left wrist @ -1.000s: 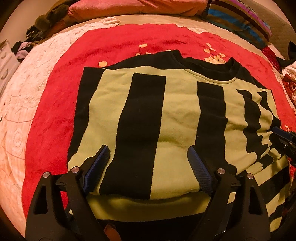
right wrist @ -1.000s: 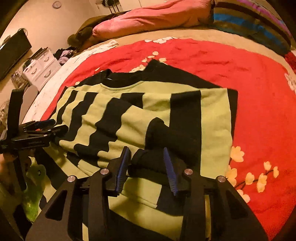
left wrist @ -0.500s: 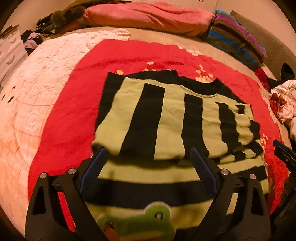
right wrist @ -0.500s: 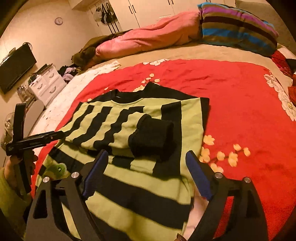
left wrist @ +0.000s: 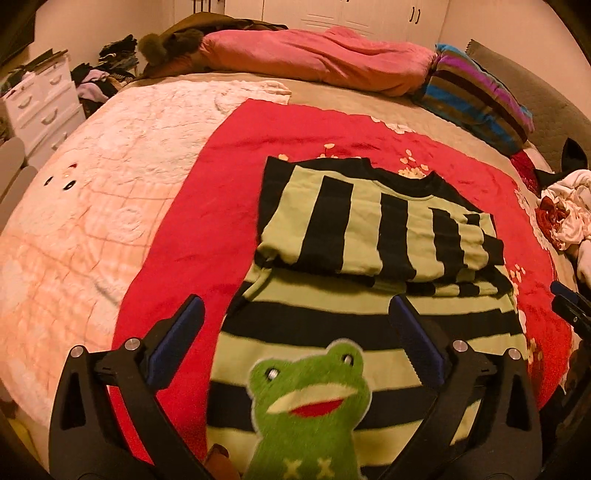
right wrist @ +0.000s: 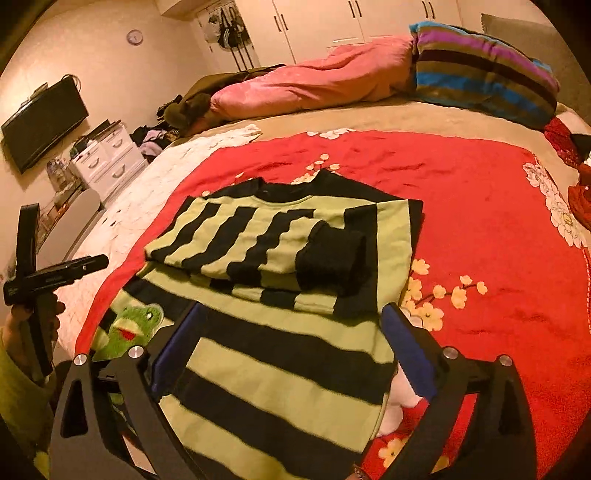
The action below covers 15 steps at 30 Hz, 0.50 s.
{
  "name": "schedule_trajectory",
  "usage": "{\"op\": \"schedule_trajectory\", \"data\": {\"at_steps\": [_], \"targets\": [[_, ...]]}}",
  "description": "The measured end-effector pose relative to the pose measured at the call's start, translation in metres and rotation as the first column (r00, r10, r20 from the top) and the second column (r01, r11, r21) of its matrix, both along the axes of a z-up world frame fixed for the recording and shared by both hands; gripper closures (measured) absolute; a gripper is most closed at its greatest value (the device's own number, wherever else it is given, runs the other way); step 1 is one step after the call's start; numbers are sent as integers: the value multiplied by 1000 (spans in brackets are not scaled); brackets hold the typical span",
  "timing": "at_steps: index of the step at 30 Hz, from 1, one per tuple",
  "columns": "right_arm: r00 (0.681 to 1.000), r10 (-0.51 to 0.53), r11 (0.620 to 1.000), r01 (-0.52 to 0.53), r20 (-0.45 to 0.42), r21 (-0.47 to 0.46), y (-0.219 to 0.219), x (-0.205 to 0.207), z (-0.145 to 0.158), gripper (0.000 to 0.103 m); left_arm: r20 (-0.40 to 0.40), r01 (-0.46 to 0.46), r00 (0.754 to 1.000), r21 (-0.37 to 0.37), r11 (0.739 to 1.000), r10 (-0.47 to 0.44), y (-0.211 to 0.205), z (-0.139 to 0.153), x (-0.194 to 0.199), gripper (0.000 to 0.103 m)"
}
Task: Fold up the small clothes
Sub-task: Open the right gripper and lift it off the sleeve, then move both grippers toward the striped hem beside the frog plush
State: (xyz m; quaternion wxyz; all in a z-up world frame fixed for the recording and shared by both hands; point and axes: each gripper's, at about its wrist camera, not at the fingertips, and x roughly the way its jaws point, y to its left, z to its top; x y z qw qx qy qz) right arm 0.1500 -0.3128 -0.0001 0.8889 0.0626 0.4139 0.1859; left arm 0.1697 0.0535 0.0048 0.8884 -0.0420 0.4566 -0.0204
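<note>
Striped sweater (left wrist: 369, 229) lying half-folded on bed (left wrist: 92, 206); left gripper (left wrist: 295, 332) and right gripper (right wrist: 291, 339) at six o'clock, jaws just spread wide, released, grasping nothing.

Matt knit striped sweater (left wrist: 373, 229) with fuzzy frog patch (left wrist: 310, 402), on plush red blanket (left wrist: 207, 236)

Warm yellowish light fills a bedroom: white wardrobe doors (right wrist: 317, 22), wall-mounted television (right wrist: 44, 123), round wall clock (right wrist: 135, 37), white drawer chest (right wrist: 107, 158).
</note>
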Motion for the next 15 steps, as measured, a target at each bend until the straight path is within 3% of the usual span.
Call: {"op": "schedule_trajectory", "data": {"at_steps": [15], "targets": [[994,76,995,-81,-80,-62,18,-55,-9,5,-32,-14,999,22,1000,15,21,-1,-51,9]]}}
